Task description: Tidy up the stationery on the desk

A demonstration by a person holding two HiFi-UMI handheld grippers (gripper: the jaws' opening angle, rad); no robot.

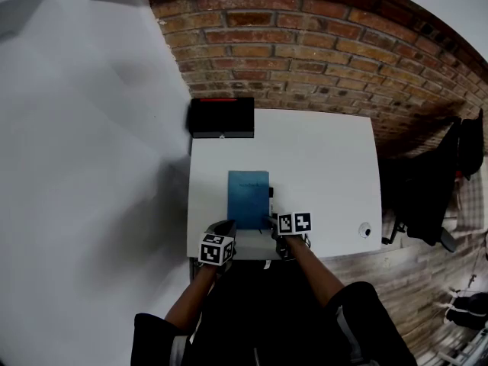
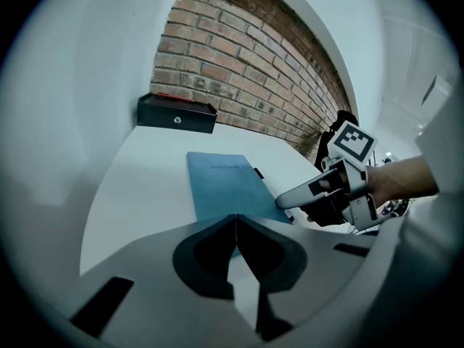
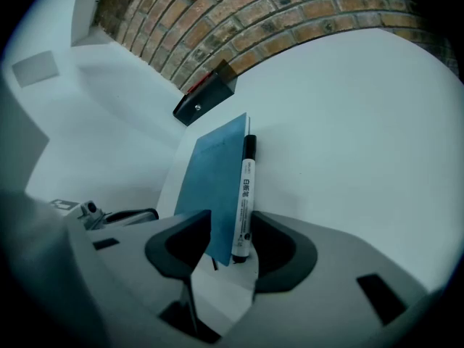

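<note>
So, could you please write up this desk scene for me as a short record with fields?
surface: white desk against a brick wall
item 1: blue rectangular notebook, closed, flat, near the desk's front edge
item 2: white marker pen with a black cap, lying along the notebook's right edge
item 3: black box with a red strip, at the desk's far left corner
left gripper: shut, nothing between the jaws
right gripper: open, jaws either side of the pen's near end, not gripping it
</note>
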